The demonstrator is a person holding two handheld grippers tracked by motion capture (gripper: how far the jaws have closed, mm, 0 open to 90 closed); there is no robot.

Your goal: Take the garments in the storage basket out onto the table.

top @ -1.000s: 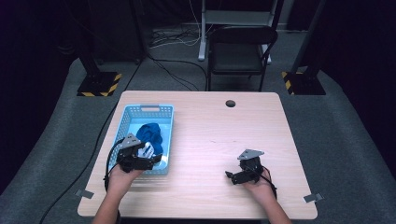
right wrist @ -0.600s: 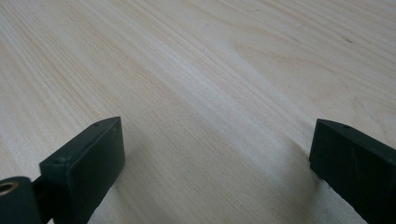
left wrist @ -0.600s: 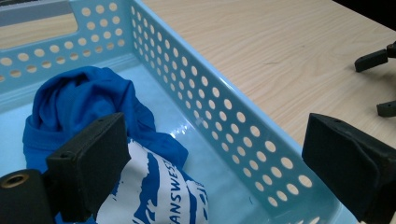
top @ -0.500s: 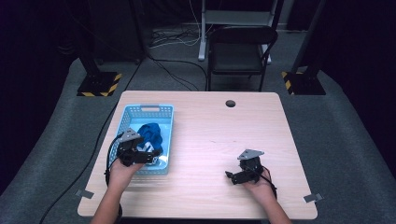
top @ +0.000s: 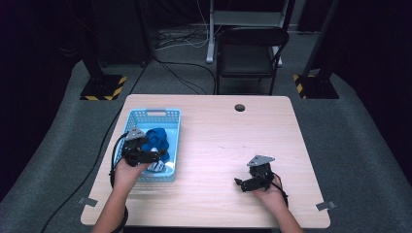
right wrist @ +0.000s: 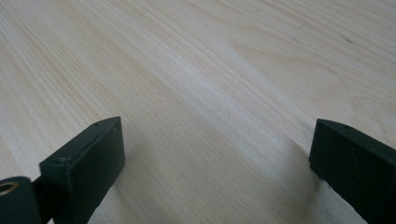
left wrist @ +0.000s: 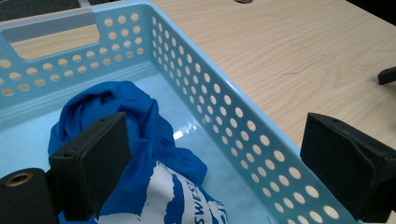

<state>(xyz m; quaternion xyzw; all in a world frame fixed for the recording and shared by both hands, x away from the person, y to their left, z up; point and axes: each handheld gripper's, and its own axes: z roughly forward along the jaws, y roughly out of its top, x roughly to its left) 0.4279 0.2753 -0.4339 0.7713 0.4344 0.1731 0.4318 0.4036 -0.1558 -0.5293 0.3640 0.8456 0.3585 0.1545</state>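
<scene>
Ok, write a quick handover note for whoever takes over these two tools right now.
Left tool: open, straddling the right wall of the light blue basket, holding nothing.
Right tool: open, low over bare table, holding nothing.
Blue shirt: crumpled inside the basket, white print showing.
Done: nothing gripped yet.
Left: probably grip the shirt and lift it out.

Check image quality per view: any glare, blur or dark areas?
High view: table evenly lit, surroundings nearly black, slightly soft. Left gripper view: small glare patch on the basket floor beside the blue shirt; near jaws a bit soft. Right gripper view: wood grain sharp mid-frame, jaws cast soft shadows, far table blurs.
</scene>
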